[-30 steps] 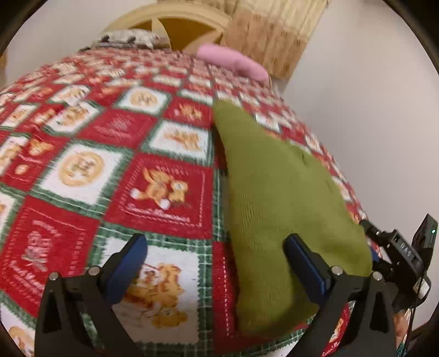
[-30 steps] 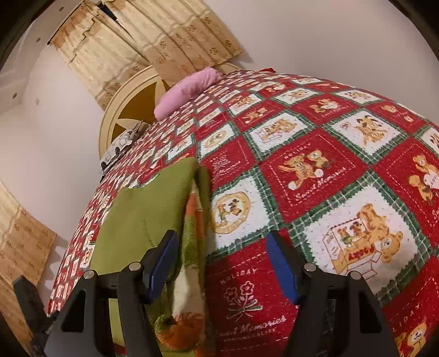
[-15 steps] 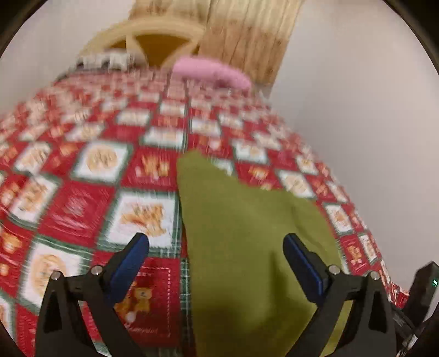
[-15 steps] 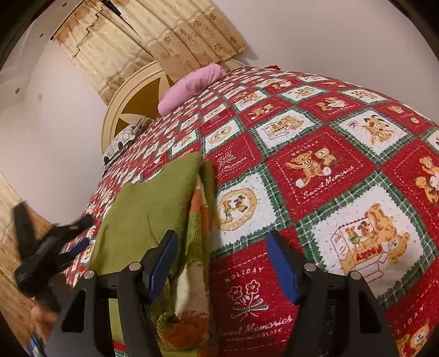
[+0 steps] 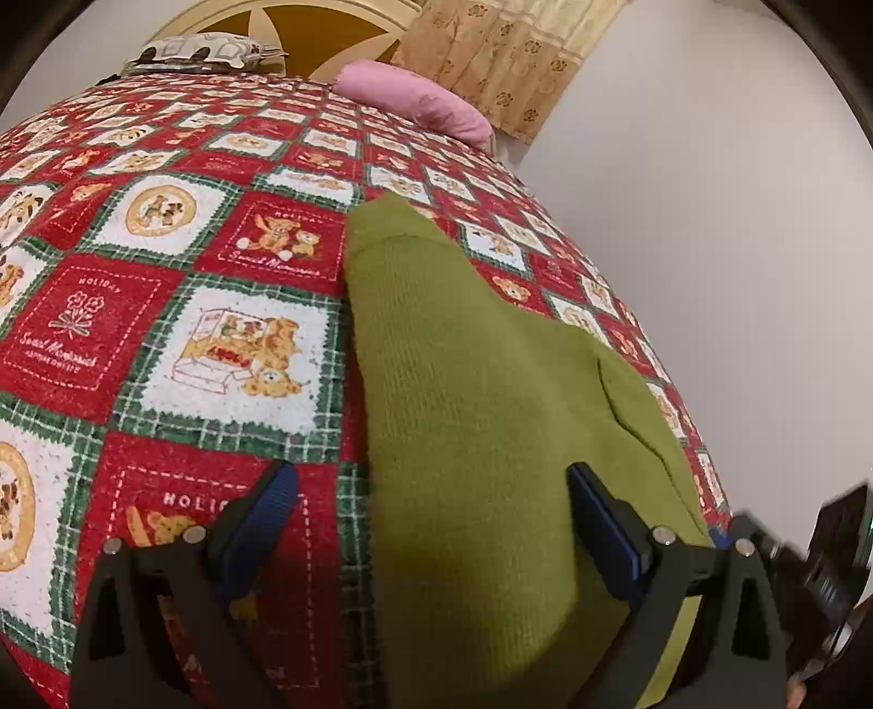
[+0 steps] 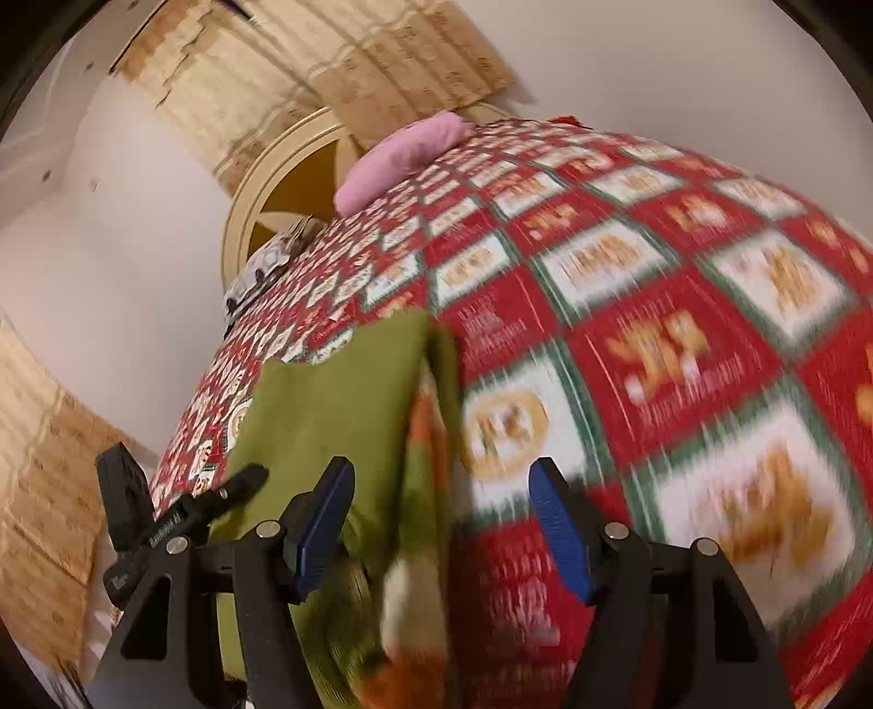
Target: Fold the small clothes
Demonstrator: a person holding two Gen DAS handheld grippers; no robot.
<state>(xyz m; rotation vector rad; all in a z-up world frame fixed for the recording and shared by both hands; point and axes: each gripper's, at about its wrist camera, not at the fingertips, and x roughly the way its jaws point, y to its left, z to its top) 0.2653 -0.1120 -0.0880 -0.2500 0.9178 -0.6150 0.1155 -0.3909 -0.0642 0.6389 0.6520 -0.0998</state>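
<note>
I count one green knitted garment [image 5: 491, 414], lying folded on the bed and filling the lower middle of my left camera's frame. In my right camera the same garment [image 6: 349, 414] sits lower left, with an orange, white and green patterned side showing along its right edge, though that part is blurred.

My left gripper [image 5: 431, 523] has its two blue-padded fingers spread wide apart, holding nothing; the left finger [image 5: 262, 518] is over the bedspread and the right finger [image 5: 600, 529] over the green knit. My right gripper [image 6: 442, 523] is likewise spread wide and holds nothing, with the garment's patterned edge showing between its fingers. At the left edge of the right camera's frame I can see my other gripper; small white lettering on its body is too small to read.

One bedspread [image 5: 163, 305] covers the bed, a patchwork of red and white squares with green checked borders and teddy bears. On the red squares I can read "HOLIDAY" and "Sweet Memories". There is one pink pillow [image 5: 414, 109] at the top centre, one patterned pillow [image 5: 202, 52] at the upper left, one round cream headboard [image 5: 283, 27] and one beige floral curtain [image 5: 502, 60] at the upper right.
</note>
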